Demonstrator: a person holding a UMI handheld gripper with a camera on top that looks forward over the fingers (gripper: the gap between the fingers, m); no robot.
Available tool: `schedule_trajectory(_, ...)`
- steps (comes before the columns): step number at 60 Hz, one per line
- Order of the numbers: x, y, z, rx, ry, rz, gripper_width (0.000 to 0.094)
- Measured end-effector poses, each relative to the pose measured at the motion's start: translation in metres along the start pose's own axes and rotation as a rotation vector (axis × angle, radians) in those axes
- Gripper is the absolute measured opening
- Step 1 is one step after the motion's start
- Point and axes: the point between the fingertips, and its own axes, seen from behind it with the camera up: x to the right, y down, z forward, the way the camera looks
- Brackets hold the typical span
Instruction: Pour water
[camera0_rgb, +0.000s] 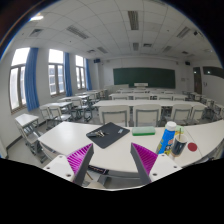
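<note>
The gripper is seen held above a pale table, its two fingers spread wide apart with nothing between them; the purple pads are shown facing each other across the bare gap. A blue-capped bottle is found standing upright on the table, ahead of the right finger and slightly outside it, well clear of both pads. Just beside the bottle, on its far side, a green cup-like object is seen, though its exact form cannot be told. A dark flat object lies further ahead on the table, beyond the gap between the fingers. Rows of desks, a green chalkboard and blue-curtained windows are seen behind.
</note>
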Motion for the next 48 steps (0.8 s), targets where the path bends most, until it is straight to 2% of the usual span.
schedule_trajectory(14,0.036,0.008,-0.015,0.050,0.057,-0.041,0.0799)
schedule_trajectory(28,0.112,0.019,-0.025,0.128,0.201,0.000,0.0799)
schedule_trajectory(38,0.176,0.044,0.026,0.134,0.286,-0.010,0.0799)
schedule_trajectory(43,0.204,0.062,0.060,0.102,0.329,-0.001,0.0801)
schedule_trajectory(48,0.219,0.062,0.088,0.123,0.304,-0.016,0.0802)
